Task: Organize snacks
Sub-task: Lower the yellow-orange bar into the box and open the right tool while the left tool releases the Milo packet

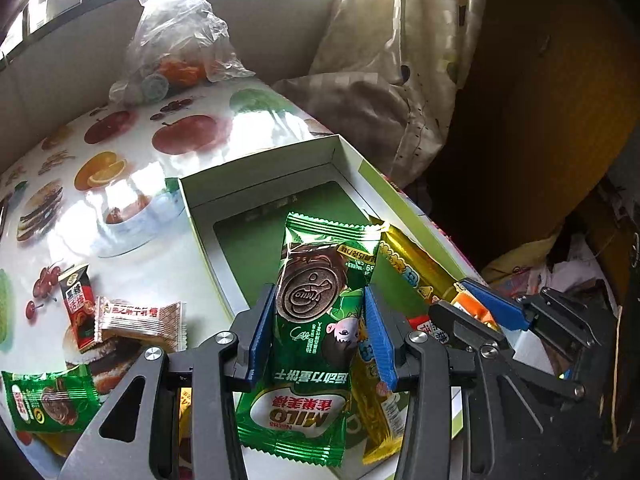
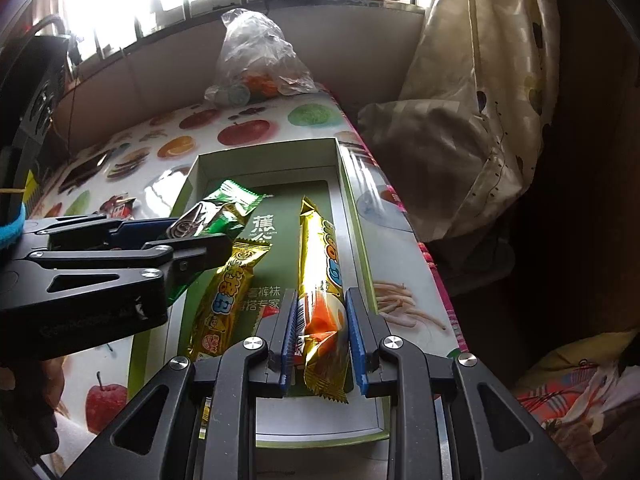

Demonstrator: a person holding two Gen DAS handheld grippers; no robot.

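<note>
My left gripper (image 1: 318, 296) is shut on a green Milo biscuit packet (image 1: 312, 264), held lengthwise over the open white-and-green box (image 1: 256, 160). In the right wrist view the left gripper (image 2: 200, 232) comes in from the left, with the Milo packet (image 2: 228, 204) above the box's (image 2: 264, 148) left side. My right gripper (image 2: 322, 300) is shut on a long gold snack stick (image 2: 320, 240) over the box's right side; the left wrist view shows the right gripper (image 1: 472, 308) at the right. A second gold stick (image 2: 224, 300) lies inside the box.
Loose on the fruit-print table left of the box are a red-black packet (image 1: 78, 308), a white-brown packet (image 1: 140, 316) and another green Milo packet (image 1: 48, 400). A plastic bag (image 1: 176, 40) stands at the far edge. Bedding (image 2: 460, 140) and clutter lie past the table's right edge.
</note>
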